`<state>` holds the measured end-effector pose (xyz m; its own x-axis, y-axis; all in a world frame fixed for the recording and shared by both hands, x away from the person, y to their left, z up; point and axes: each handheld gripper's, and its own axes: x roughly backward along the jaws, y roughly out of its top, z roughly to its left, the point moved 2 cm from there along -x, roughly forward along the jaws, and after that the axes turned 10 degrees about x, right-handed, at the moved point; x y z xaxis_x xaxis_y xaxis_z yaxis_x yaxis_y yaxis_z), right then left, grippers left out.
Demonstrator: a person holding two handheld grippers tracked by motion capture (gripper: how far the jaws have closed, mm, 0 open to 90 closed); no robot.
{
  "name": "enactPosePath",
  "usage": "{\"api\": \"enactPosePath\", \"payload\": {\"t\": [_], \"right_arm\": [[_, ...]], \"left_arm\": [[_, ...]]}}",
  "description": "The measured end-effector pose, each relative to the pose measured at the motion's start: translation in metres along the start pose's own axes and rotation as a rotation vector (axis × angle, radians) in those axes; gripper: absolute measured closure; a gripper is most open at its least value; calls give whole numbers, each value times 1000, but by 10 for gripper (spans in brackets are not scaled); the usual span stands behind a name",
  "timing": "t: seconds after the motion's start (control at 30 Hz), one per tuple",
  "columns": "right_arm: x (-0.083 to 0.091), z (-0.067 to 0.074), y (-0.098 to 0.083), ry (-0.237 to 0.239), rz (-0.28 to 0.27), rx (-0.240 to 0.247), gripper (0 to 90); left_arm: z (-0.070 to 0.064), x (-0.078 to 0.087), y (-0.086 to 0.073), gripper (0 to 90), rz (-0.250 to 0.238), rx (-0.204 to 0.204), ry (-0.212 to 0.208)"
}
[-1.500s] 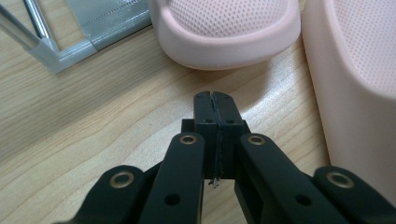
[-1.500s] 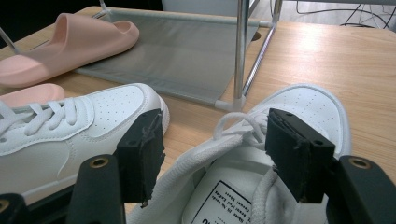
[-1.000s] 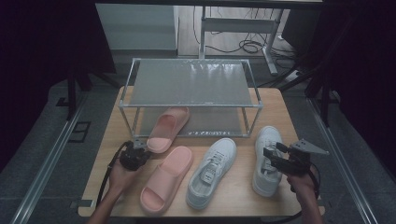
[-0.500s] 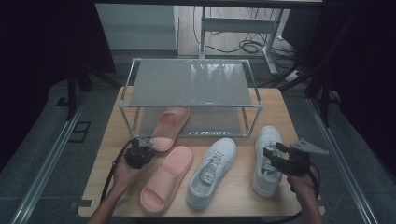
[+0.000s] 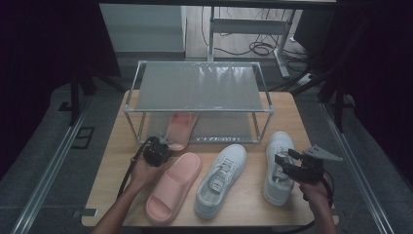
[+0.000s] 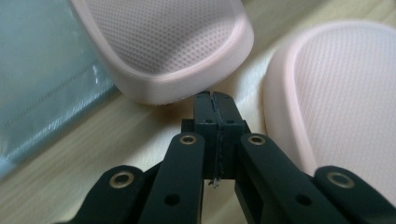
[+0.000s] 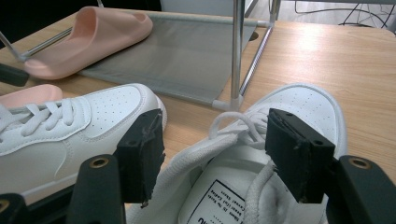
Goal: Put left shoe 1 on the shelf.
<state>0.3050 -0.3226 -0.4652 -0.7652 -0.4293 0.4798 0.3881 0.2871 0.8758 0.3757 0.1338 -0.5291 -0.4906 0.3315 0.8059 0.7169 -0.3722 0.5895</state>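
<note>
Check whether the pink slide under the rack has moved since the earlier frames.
Yes. The slide has gone farther under the rack, away from the table's near edge, with the shut left tongs at its heel.

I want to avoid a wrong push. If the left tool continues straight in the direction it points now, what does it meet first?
Most likely the heel edge of the pink slipper on the rack's lower shelf. The shut left tool points at it, almost touching; whether there is contact is unclear.
</note>
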Motion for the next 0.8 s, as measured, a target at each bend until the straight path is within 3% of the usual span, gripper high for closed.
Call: {"api": "enactPosePath", "payload": {"t": [0.27, 0.33, 0.8], "right_arm": [[0, -1, 0, -2, -1, -3, 376], [0, -1, 0, -2, -1, -2, 376], [1, -1, 0, -2, -2, -2, 376]], "left_arm": [[-2, -13, 13, 898, -1, 15, 3], [-2, -16, 17, 898, -7, -1, 3], [-8, -32, 34, 897, 1, 8, 3]]}}
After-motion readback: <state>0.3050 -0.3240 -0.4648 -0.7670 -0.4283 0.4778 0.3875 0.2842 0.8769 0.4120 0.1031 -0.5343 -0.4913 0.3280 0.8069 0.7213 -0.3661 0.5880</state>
